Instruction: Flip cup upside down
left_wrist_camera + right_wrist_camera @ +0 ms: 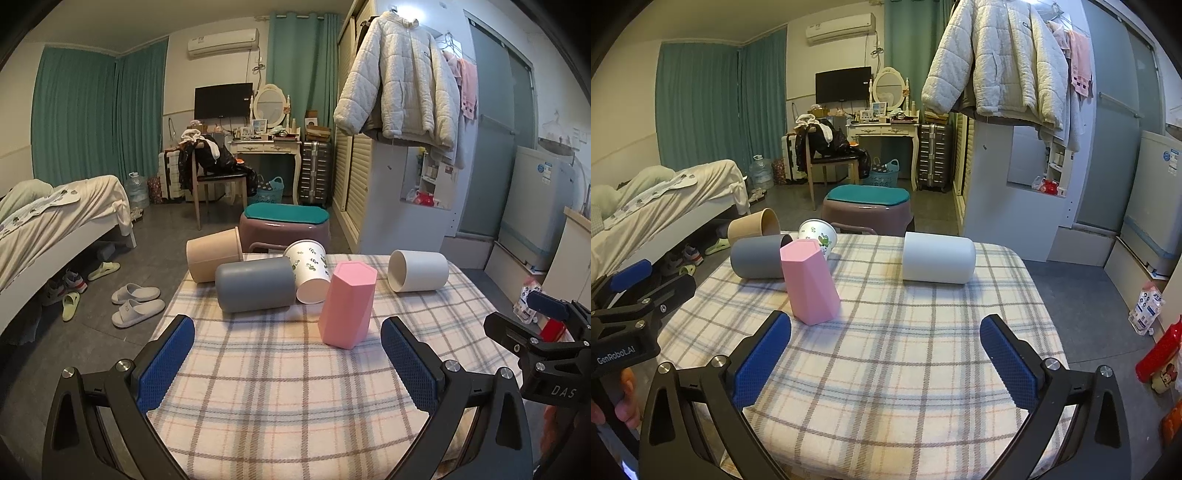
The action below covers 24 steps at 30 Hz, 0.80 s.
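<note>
A pink hexagonal cup (347,304) stands upside down on the plaid table (280,387), closed base up; it also shows in the right wrist view (810,280). A grey cup (255,284) (759,256), a beige cup (212,256) (753,223), a leaf-patterned paper cup (310,269) (820,236) and a white cup (419,271) (938,256) lie on their sides at the far end. My left gripper (288,350) is open and empty, just short of the pink cup. My right gripper (886,354) is open and empty over the table's near part.
A brown stool with a teal cushion (284,223) stands beyond the table's far edge. A bed (55,221) is at the left, slippers (136,302) on the floor beside the table. A white cabinet (402,206) and an appliance (535,206) are at the right.
</note>
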Available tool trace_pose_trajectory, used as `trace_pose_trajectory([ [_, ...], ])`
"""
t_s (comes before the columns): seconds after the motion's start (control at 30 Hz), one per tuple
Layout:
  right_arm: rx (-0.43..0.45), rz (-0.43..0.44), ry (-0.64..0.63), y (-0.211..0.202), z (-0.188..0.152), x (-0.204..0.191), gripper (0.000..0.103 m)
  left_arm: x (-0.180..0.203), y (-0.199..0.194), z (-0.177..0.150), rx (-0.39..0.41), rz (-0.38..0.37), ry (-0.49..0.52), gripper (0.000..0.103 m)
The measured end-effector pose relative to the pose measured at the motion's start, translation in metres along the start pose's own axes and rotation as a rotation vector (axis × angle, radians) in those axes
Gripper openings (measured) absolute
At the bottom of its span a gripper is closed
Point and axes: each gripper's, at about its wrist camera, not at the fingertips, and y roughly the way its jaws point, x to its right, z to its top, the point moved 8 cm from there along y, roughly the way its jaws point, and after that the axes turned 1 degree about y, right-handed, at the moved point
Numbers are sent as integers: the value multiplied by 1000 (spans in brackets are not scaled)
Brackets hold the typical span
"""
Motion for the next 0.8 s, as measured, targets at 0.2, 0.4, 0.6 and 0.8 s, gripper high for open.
trace_pose_trajectory([
  [0.2,-3,-4,2,2,-1,2,103,1,-2,1,2,13,3,103],
  [0.4,-2,-5,1,1,-1,2,103,0,-2,2,-1,26,-3,103],
  [0.6,-2,-7,3,2,-1,3,103,-2,0,2,0,29,1,103],
  [0.8,-4,-10,7,4,-2,6,103,-2,0,2,0,28,1,103],
])
